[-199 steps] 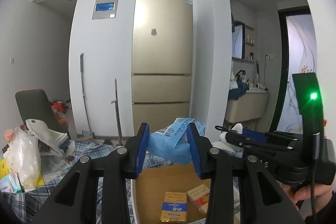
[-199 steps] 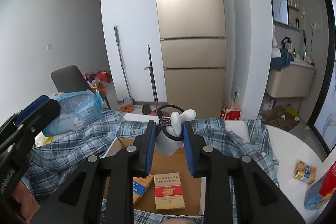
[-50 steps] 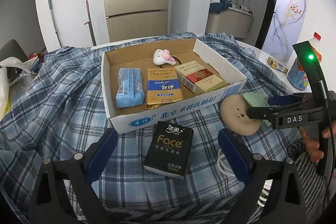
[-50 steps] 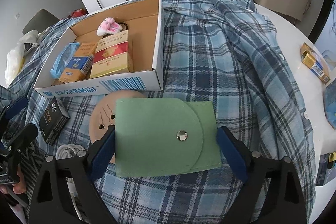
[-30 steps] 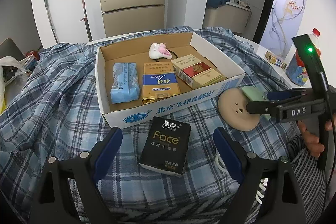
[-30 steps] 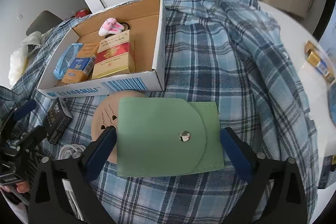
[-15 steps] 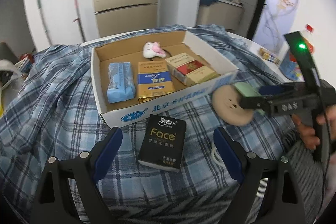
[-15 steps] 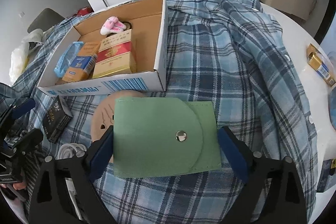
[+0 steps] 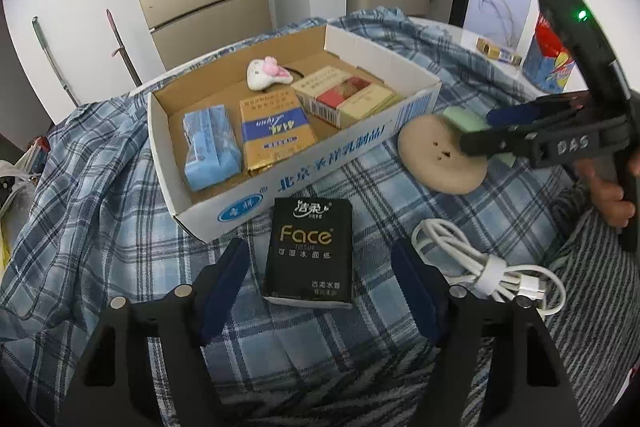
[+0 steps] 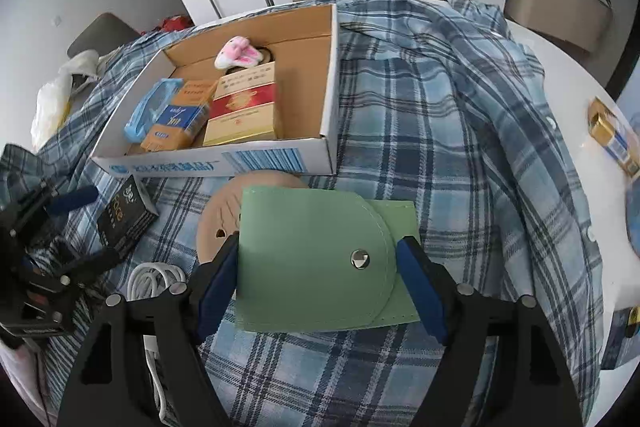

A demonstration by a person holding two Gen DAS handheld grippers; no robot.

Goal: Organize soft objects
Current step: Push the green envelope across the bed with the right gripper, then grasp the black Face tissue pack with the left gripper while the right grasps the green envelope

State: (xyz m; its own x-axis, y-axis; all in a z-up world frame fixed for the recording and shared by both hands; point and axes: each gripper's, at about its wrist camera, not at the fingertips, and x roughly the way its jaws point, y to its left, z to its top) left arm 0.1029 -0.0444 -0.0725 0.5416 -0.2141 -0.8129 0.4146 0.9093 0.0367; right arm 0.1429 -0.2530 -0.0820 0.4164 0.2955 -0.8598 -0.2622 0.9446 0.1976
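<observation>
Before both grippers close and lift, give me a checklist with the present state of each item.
1. Black Face tissue pack centred between the left gripper fingers, which are closing: ok.
2. Left fingers touching the pack: not ok, gaps on both sides.
3. Green snap pouch between the closing right gripper fingers: ok.
4. Right grip firm on the pouch: cannot tell.
5. Free space in the cardboard box on its right side: ok.
6. White cable clear of the left fingers: ok.
</observation>
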